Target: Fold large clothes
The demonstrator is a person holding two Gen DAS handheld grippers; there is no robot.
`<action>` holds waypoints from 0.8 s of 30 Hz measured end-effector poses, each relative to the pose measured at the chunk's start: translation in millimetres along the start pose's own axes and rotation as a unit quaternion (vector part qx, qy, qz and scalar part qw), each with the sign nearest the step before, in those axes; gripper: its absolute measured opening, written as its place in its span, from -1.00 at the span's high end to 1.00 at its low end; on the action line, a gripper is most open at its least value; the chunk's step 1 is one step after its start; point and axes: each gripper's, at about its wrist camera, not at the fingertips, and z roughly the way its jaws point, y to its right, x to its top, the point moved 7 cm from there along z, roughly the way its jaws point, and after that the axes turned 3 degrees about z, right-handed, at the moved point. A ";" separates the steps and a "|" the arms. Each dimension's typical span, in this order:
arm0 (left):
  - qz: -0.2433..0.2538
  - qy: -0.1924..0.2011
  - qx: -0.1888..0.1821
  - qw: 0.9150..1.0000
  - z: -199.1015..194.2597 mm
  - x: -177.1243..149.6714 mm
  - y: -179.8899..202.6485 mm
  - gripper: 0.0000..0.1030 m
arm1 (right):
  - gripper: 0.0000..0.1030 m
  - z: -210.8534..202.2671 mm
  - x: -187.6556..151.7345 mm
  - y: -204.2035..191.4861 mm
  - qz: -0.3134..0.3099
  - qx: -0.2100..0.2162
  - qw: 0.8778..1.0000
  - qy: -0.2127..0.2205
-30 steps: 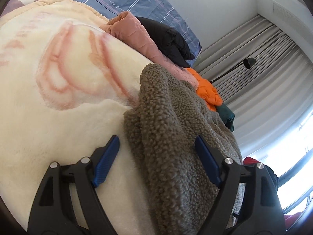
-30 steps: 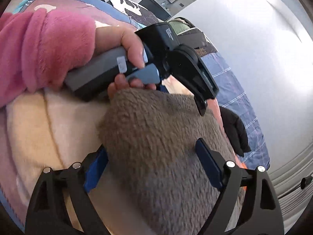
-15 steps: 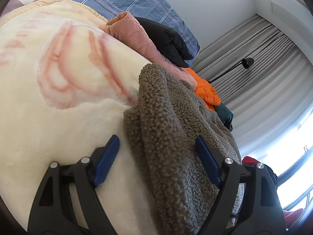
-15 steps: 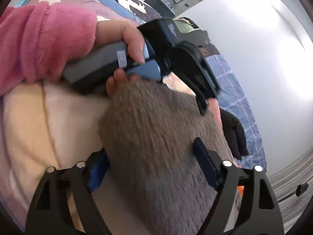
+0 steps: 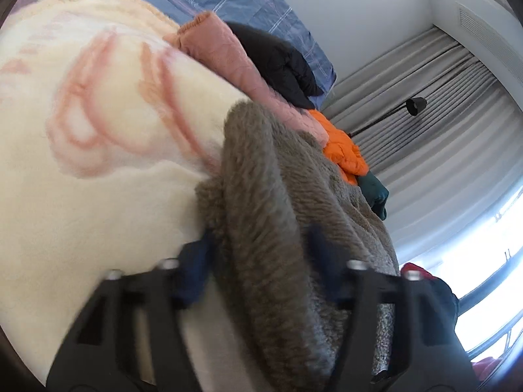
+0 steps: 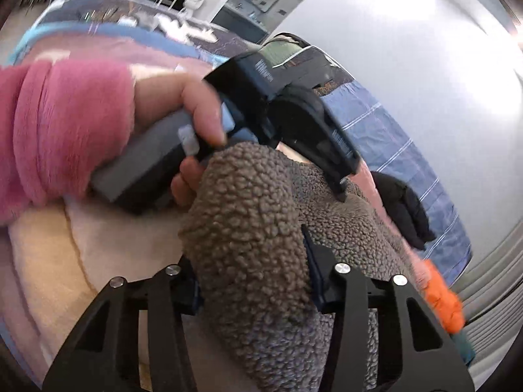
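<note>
The left gripper [image 5: 261,261] and right gripper [image 6: 251,271] have both just been closing and now clench a bunched ridge of the brown fleece garment [image 6: 248,215]. Its long axis runs away from the fingers, lying on the cream blanket [image 5: 98,196] beside a pile of jackets [image 5: 261,75] on the bed.

Left gripper [image 5: 261,254] fingers [image 5: 196,261] pinch the brown fleece [image 5: 261,196].

No legible text, seemingly.

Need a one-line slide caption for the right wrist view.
Right gripper, jaws just closed, pinches a brown fleece garment beside the left gripper on a cream blanket.
</note>
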 end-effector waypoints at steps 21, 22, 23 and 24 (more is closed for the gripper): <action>0.133 0.038 0.005 0.990 25.2 59.3 216.8 0.42 | 0.16 -123.6 -15.1 159.0 0.299 0.040 0.940 0.160; 0.142 0.036 0.008 0.989 30.3 59.2 225.6 0.42 | 0.16 -130.8 -22.1 170.8 0.317 0.041 0.933 0.169; 0.154 0.034 0.011 0.987 36.8 59.5 237.3 0.42 | 0.16 -135.6 -27.3 178.8 0.329 0.043 0.927 0.175; 0.165 0.033 0.015 0.986 43.8 59.7 247.6 0.42 | 0.17 -141.7 -34.3 189.2 0.344 0.045 0.920 0.182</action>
